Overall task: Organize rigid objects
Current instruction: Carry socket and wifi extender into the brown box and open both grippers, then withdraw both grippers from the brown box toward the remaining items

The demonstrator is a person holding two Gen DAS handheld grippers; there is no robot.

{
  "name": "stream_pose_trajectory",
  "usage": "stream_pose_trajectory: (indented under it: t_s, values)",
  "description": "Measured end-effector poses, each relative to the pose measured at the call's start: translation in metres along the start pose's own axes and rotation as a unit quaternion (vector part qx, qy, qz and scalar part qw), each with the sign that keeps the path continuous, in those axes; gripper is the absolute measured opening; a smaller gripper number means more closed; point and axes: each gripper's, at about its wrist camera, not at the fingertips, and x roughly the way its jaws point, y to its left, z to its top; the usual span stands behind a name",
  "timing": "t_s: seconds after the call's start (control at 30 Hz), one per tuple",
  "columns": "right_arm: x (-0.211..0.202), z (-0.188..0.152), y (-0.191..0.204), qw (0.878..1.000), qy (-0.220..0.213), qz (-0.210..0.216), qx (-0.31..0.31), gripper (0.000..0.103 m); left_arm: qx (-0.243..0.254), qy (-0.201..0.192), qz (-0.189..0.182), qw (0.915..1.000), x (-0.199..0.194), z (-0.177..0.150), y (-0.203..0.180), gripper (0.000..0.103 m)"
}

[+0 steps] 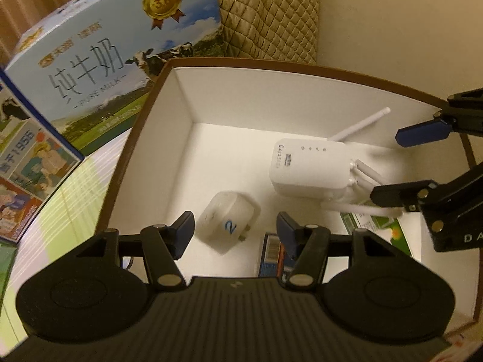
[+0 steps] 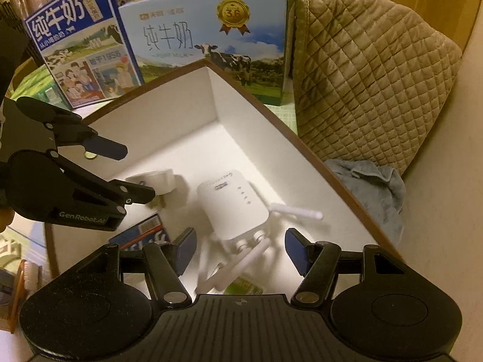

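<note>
A brown-rimmed white box (image 1: 181, 96) (image 2: 241, 114) holds a white wifi repeater (image 1: 311, 166) (image 2: 235, 208) with antennas, a white plug adapter (image 1: 226, 220) (image 2: 154, 181) marked 2, a blue packet (image 1: 271, 253) (image 2: 142, 235) and a green packet (image 1: 383, 229) (image 2: 244, 286). My left gripper (image 1: 235, 235) (image 2: 137, 170) is open and empty above the adapter. My right gripper (image 2: 241, 250) (image 1: 392, 166) is open and empty above the repeater's antenna end.
Two milk cartons (image 1: 105, 60) (image 2: 211, 36) (image 2: 78, 39) stand behind the box. A quilted tan cover (image 2: 368, 75) (image 1: 268, 12) and a grey cloth (image 2: 371, 187) lie to the right. The table has a light green cloth (image 1: 69, 199).
</note>
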Motion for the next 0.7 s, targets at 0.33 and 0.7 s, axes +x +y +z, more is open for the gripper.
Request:
stream_pose_trajectory:
  t_s: [0.33,0.7]
  values:
    - [-0.040,-0.020,0.026,1.000,-0.020,0.012,0.010,0.062,-0.005,-0.028,0.002,0.9996,-0.056,-0.025,-0.003,0.056]
    - [-0.087,-0.044,0.056,0.999,-0.046,0.018,0.013,0.062,-0.029,-0.068,0.009,0.9972,-0.123,-0.067,-0.007,0.056]
